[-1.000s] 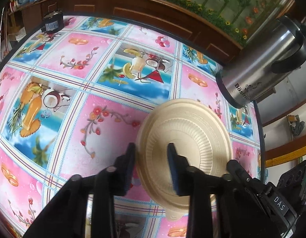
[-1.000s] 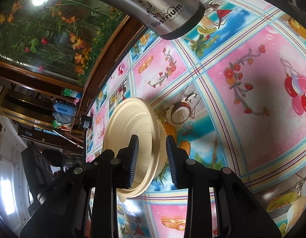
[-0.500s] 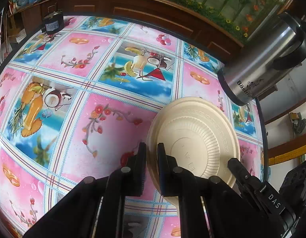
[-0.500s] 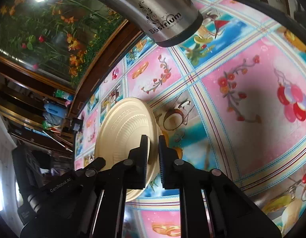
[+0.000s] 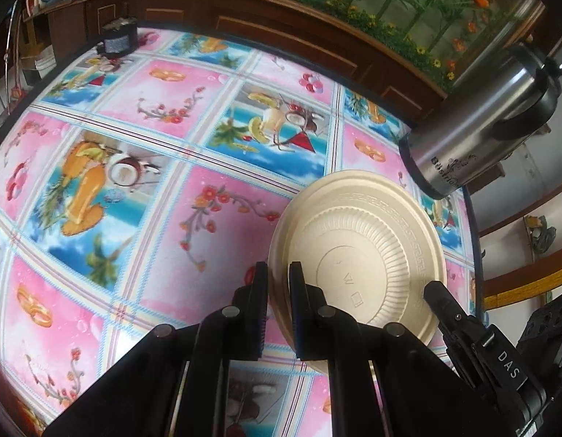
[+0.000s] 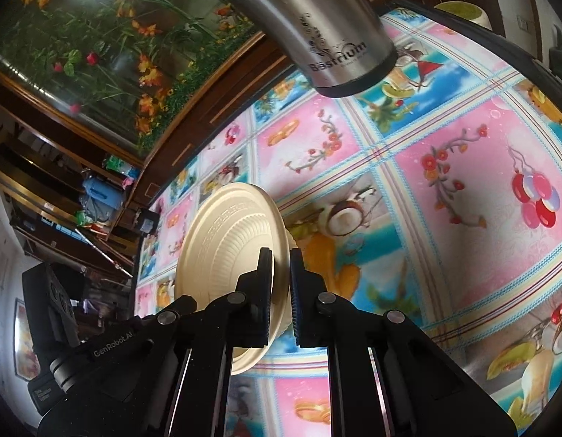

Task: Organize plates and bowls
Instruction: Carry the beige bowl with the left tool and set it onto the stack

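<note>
A cream ribbed plate (image 5: 361,255) is held off the table, tilted on edge, its underside facing the left wrist view. My left gripper (image 5: 279,302) is shut on its left rim. My right gripper (image 6: 281,291) is shut on the opposite rim; in the right wrist view the plate (image 6: 226,240) shows its ribbed face to the left of the fingers. The right gripper's body (image 5: 499,357) shows at the lower right of the left wrist view. A second ribbed edge shows just behind the plate's rim in the right wrist view; I cannot tell if it is another dish.
A steel thermos jug (image 5: 477,127) with a black handle stands on the table's far right, close beyond the plate; it also shows in the right wrist view (image 6: 317,29). A small black box (image 5: 117,38) sits at the far left corner. The table (image 5: 135,182) carries a pink-and-blue patterned cloth.
Both grippers have closed from open onto the plate's opposite rims. The plate has been raised and tilted more upright since then.
</note>
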Demonstrator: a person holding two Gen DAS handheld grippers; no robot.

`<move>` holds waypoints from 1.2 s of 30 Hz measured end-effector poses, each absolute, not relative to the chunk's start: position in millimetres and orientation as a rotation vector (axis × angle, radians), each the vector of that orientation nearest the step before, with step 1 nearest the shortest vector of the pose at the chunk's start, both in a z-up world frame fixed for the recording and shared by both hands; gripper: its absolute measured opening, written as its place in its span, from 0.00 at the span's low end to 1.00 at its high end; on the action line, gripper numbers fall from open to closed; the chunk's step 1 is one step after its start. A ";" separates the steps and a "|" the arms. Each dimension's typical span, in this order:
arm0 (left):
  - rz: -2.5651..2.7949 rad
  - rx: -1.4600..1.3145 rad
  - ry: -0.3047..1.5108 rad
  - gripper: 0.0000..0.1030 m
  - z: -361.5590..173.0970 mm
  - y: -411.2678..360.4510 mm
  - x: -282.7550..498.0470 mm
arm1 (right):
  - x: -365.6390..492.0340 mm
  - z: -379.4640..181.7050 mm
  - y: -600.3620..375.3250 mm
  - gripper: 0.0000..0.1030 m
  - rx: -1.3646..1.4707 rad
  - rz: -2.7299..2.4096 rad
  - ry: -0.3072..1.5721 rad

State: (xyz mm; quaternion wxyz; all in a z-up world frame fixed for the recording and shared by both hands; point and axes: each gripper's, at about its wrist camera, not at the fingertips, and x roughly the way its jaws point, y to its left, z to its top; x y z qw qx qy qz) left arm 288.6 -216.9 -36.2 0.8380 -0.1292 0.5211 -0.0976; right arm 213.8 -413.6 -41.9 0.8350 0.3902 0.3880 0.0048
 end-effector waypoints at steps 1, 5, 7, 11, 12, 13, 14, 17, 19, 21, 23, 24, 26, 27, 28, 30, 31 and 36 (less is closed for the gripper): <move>-0.208 -0.276 1.094 0.09 -32.6 -214.1 285.5 | 212.3 -39.0 -411.5 0.08 0.825 0.016 0.818; -0.214 -0.299 1.055 0.09 -15.3 -199.9 270.1 | 203.9 -22.2 -399.4 0.08 0.813 0.044 0.793; -0.215 -0.312 1.036 0.09 -6.7 -191.7 261.2 | 195.3 -9.0 -390.0 0.08 0.798 0.064 0.770; -0.223 -0.344 1.001 0.09 10.9 -172.6 237.7 | 173.3 7.2 -374.2 0.08 0.786 0.098 0.734; -0.221 -0.347 0.993 0.09 14.5 -169.2 232.6 | 165.9 10.7 -369.8 0.08 0.791 0.112 0.725; -0.217 -0.353 0.983 0.09 19.0 -163.3 225.0 | 160.0 13.4 -365.5 0.08 0.795 0.124 0.720; -0.214 -0.356 0.970 0.09 23.7 -157.2 216.4 | 154.7 15.9 -361.1 0.08 0.796 0.135 0.716; -0.204 -0.361 0.937 0.09 34.3 -139.4 194.3 | 135.3 24.7 -343.9 0.08 0.801 0.178 0.703; -0.195 -0.375 0.917 0.09 39.8 -123.1 176.5 | 125.4 30.2 -332.9 0.08 0.799 0.200 0.698; -0.178 -0.380 0.900 0.09 42.1 -109.9 164.2 | 113.1 36.4 -317.1 0.08 0.788 0.231 0.696; -0.162 -0.395 0.891 0.09 42.6 -92.5 148.8 | 102.6 41.9 -299.2 0.08 0.770 0.258 0.698; -0.156 -0.408 0.888 0.09 43.0 -80.6 140.1 | 98.5 43.8 -291.8 0.08 0.762 0.267 0.698; -0.141 -0.420 0.878 0.09 44.0 -62.3 126.7 | 89.7 47.5 -272.4 0.08 0.739 0.293 0.703; -0.130 -0.425 0.870 0.09 45.2 -51.4 119.0 | 86.5 49.2 -263.8 0.08 0.731 0.306 0.705; -0.118 -0.427 0.862 0.09 46.5 -41.2 111.8 | 83.1 50.8 -254.6 0.08 0.725 0.321 0.708; -0.088 -0.426 0.845 0.09 49.3 -19.2 96.1 | 76.0 54.3 -228.6 0.08 0.696 0.359 0.723; -0.075 -0.429 0.837 0.09 51.1 -7.3 88.4 | 74.1 54.9 -219.5 0.08 0.685 0.371 0.728; -0.014 -0.442 0.816 0.09 54.2 46.8 56.8 | 62.9 57.3 -158.5 0.08 0.624 0.456 0.767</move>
